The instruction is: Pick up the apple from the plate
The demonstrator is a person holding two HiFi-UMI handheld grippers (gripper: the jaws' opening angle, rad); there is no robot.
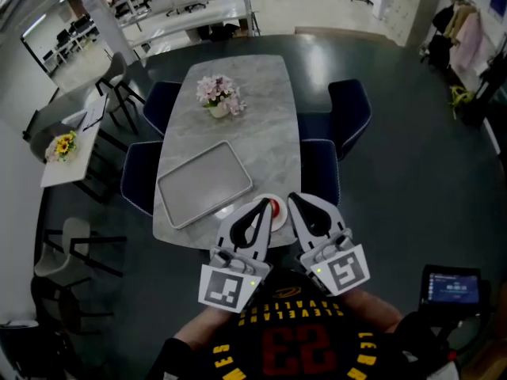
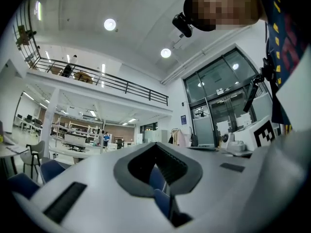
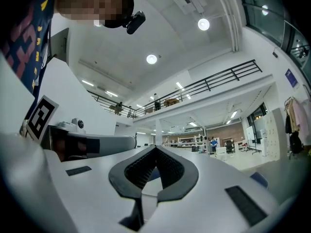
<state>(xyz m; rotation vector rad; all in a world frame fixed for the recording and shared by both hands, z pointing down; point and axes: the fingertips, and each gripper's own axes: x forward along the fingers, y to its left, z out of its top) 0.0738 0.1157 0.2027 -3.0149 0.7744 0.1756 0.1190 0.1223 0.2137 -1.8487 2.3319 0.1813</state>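
I read this as approach: left gripper [image 1: 264, 207] and right gripper [image 1: 295, 201] were clenched, empty, flanking apple [image 1: 274, 206] on plate [image 1: 280, 220]. Next move needed one opened and lowered around it.

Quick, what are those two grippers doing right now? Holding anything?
Left gripper: closed, holding nothing.
Right gripper: closed, holding nothing.
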